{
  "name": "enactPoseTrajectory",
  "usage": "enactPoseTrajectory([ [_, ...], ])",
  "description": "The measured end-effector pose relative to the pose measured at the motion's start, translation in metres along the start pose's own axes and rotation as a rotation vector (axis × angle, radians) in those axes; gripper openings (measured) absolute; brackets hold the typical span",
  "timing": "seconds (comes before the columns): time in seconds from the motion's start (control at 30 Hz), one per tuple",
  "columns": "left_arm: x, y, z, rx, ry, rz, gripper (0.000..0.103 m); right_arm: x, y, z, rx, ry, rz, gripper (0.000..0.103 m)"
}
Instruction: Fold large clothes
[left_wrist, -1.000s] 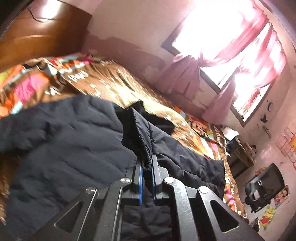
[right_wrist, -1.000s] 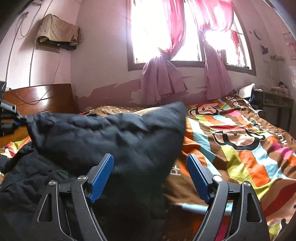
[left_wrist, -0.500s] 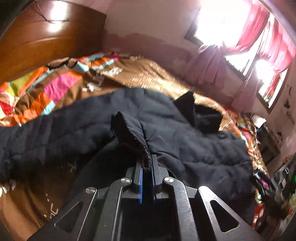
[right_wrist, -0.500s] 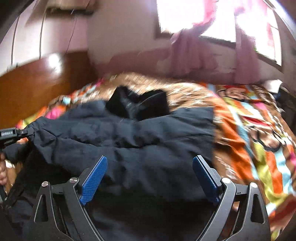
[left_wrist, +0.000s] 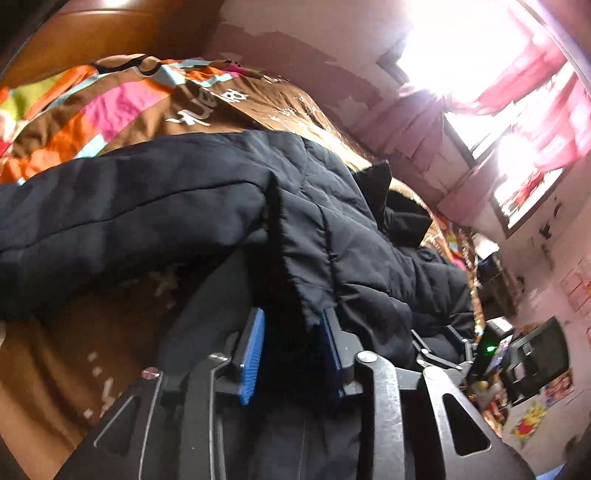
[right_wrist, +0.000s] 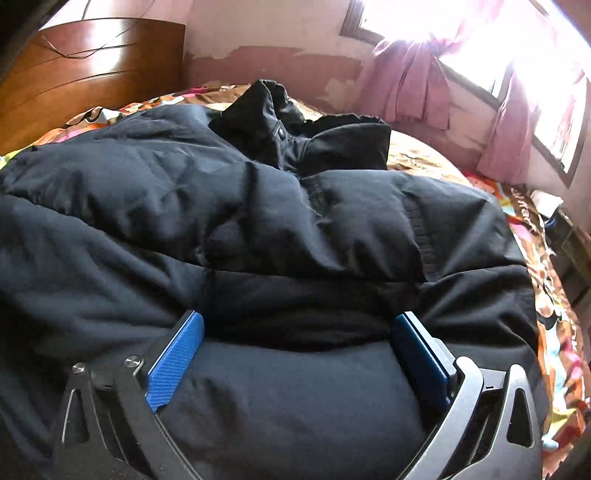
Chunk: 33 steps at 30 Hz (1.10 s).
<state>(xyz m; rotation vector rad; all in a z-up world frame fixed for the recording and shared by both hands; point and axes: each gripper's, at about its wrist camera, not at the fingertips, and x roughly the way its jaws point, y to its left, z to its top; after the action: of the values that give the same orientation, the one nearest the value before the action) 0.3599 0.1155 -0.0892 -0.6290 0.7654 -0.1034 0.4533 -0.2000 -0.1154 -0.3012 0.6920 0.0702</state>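
A large black padded jacket (right_wrist: 258, 229) lies spread on the bed, its collar (right_wrist: 295, 129) at the far end. My right gripper (right_wrist: 295, 332) is open, its blue pads (right_wrist: 177, 354) pressed down on the jacket's near part. In the left wrist view the jacket (left_wrist: 184, 206) drapes across the bed. My left gripper (left_wrist: 291, 339) is open, with the jacket's edge (left_wrist: 306, 295) hanging loose between its blue pads (left_wrist: 253, 354). The right gripper's tool (left_wrist: 443, 343) shows at the jacket's far side.
A colourful patterned bedspread (left_wrist: 122, 107) covers the bed. A wooden headboard (right_wrist: 92, 70) stands at the left. Windows with pink curtains (right_wrist: 424, 85) line the far wall. Shelves and a black device (left_wrist: 532, 354) stand at the right.
My left gripper has opened and let go of the jacket's edge. My right gripper has come down onto the jacket, which now lies flat on the bed.
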Motion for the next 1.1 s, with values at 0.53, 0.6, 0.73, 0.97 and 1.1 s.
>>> enactPoseTrajectory([
  [0.53, -0.128, 0.133, 0.012, -0.301, -0.311, 0.242, 0.094, -0.111, 0.047, 0.048, -0.038, -0.102, 0.021, 0.101],
  [0.6, -0.130, 0.153, 0.012, -0.401, -0.294, 0.294, 0.094, -0.117, 0.068, 0.061, -0.039, -0.105, 0.072, 0.101],
  [0.73, -0.132, 0.176, 0.008, -0.487, -0.274, 0.285, 0.094, -0.111, 0.109, 0.082, 0.057, -0.069, 0.212, 0.101],
  [0.97, -0.131, 0.214, 0.018, -0.627, -0.319, 0.313, 0.094, -0.068, 0.147, 0.086, 0.104, 0.004, 0.090, 0.101],
  [1.1, -0.119, 0.229, 0.022, -0.663, -0.285, 0.398, 0.094, -0.033, 0.149, 0.069, 0.175, 0.120, 0.075, 0.101],
])
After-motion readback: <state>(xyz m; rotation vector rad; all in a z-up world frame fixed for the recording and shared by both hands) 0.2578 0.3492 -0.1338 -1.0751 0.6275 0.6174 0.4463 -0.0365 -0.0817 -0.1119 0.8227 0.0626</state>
